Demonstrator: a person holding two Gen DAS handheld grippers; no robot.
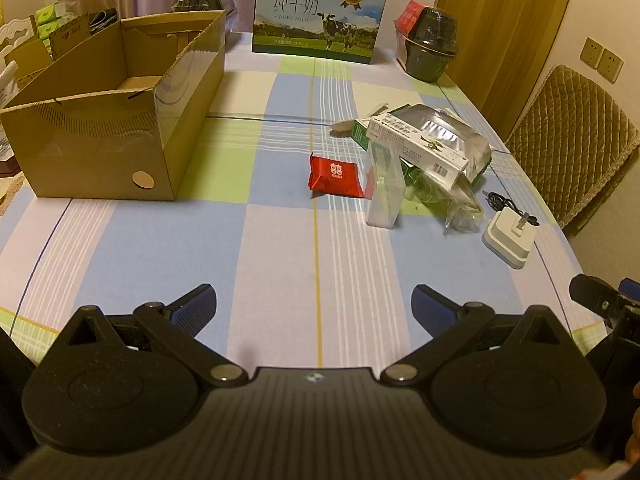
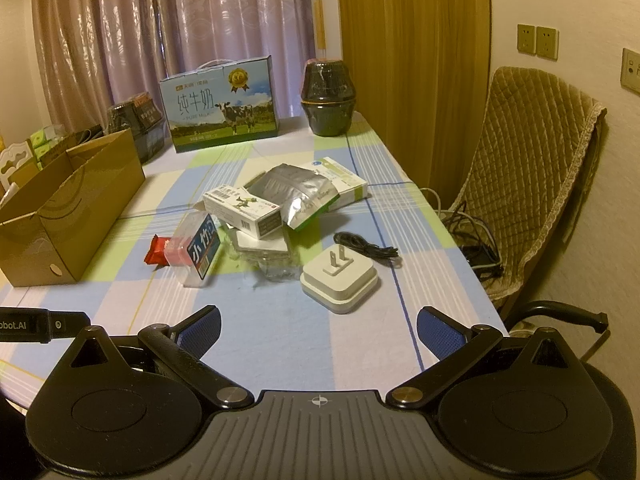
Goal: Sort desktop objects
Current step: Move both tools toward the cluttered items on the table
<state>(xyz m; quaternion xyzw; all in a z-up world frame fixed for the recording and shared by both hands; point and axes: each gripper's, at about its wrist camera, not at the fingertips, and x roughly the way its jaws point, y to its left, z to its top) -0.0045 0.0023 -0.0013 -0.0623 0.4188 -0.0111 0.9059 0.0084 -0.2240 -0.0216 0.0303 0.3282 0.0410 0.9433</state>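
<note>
Nearby, cardboard box [image 1: 100, 128], milk carton [image 1: 320, 16], chair [image 2: 532, 184], black jar [image 2: 329, 98]

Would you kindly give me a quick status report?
Left gripper and right gripper open, empty. Clutter pile unsorted; cardboard box empty. Path clear.

On the worktop [image 1: 160, 248], the cardboard box [image 1: 120, 120] sits at ten o'clock and the milk carton [image 1: 320, 16] at twelve, far back. The snack packet [image 1: 334, 176] lies near centre; the pile of boxes and pouch [image 1: 432, 140] at two o'clock; the plug adapter [image 1: 508, 238] nearest, at three.
</note>
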